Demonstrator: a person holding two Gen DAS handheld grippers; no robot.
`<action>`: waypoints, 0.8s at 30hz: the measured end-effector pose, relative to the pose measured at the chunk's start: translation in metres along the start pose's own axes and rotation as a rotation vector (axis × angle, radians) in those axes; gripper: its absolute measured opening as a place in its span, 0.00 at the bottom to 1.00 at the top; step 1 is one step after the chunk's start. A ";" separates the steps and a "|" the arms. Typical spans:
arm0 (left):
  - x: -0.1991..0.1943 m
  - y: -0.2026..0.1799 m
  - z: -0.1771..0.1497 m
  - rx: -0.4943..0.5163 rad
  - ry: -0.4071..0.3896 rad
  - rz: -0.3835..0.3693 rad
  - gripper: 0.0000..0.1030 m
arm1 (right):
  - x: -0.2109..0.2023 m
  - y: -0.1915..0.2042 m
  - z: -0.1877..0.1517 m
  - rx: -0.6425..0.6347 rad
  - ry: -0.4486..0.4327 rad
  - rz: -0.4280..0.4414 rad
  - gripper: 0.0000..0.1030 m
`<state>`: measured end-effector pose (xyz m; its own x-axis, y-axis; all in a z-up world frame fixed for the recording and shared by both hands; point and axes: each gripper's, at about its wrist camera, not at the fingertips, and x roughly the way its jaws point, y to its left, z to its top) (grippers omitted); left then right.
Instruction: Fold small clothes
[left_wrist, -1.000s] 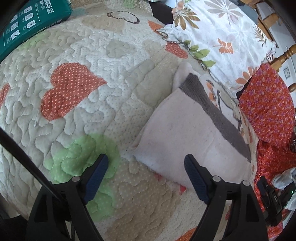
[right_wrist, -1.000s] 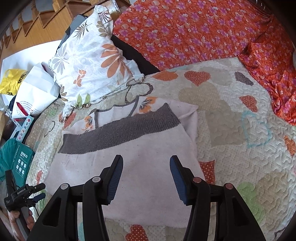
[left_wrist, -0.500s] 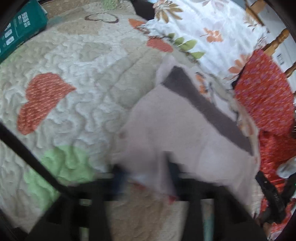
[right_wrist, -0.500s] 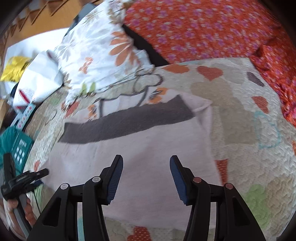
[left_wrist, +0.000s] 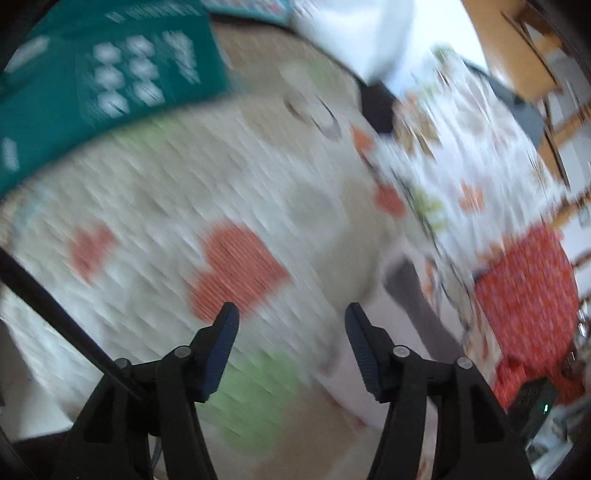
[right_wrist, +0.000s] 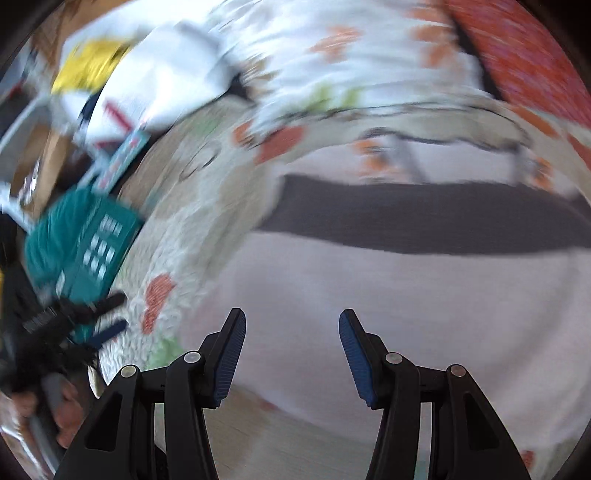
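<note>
Both views are motion-blurred; fine detail cannot be read. The left gripper (left_wrist: 291, 321) has its jaws spread with nothing between them, over the quilt (left_wrist: 177, 206). The garment (left_wrist: 413, 295), pale with a grey band, lies to the right of those jaws and beyond them. The right gripper (right_wrist: 291, 326) also has its jaws spread and empty; the garment (right_wrist: 388, 302) lies flat directly ahead of and under them, its near edge just behind the fingertips. Judgement: one fold appears made, the garment looking doubled over. Further folds likely remain, and neither gripper has taken hold.
</note>
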<state>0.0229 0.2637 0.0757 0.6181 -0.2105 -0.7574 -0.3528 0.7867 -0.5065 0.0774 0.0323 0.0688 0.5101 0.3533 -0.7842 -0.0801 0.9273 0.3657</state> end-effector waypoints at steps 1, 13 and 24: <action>-0.007 0.009 0.007 -0.027 -0.036 0.025 0.58 | 0.010 0.016 0.003 -0.031 0.010 -0.016 0.56; -0.014 0.046 0.026 -0.166 -0.057 0.006 0.59 | 0.103 0.089 -0.003 -0.231 0.111 -0.479 0.19; -0.006 0.013 0.007 -0.070 -0.051 0.034 0.60 | -0.012 -0.002 0.032 0.025 -0.050 -0.217 0.10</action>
<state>0.0201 0.2793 0.0763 0.6389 -0.1531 -0.7539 -0.4214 0.7502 -0.5095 0.0985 0.0226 0.0939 0.5546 0.1387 -0.8205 0.0575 0.9773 0.2041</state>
